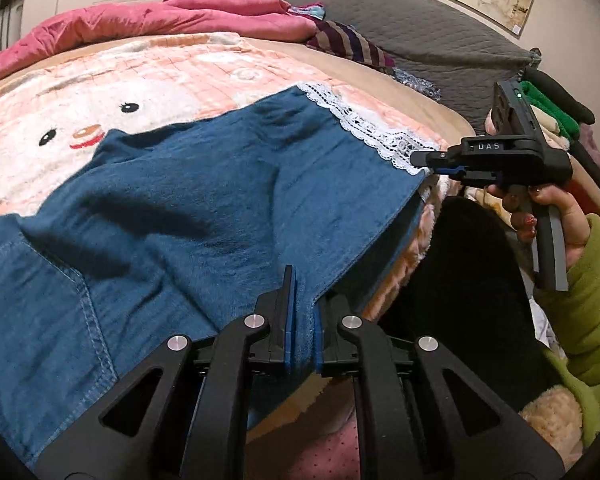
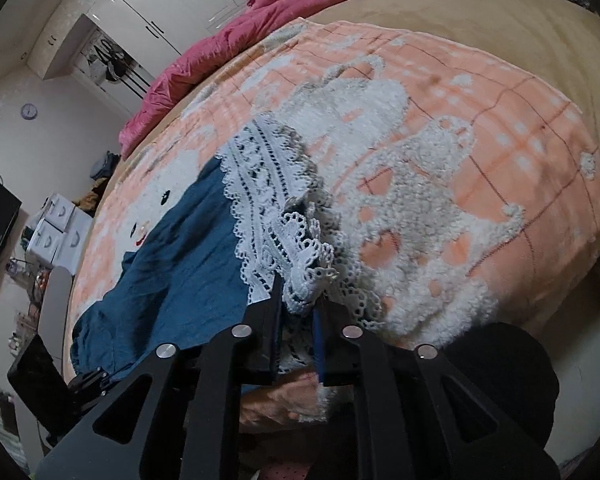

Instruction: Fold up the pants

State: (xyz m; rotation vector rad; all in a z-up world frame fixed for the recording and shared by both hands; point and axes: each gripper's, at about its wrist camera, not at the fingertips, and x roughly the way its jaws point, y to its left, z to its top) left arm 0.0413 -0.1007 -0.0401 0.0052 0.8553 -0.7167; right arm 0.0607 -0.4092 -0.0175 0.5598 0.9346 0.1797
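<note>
On the bed (image 2: 480,12), the left claw (image 1: 302,316) clamps the blue pants (image 1: 188,184), while the right claw (image 2: 298,312) stands slightly parted around their lace hem (image 2: 268,184).

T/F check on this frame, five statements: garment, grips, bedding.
1. The pants are blue with white lace trim. True.
2. The left gripper is clamped on blue fabric. True.
3. The right gripper is at the waistband. False: it is at the lace hem, lace between its fingers.
4. The pants lie on a bare wooden floor. False: they lie on a peach and white blanket.
5. A pink quilt is bunched at the bed's far side. True.
</note>
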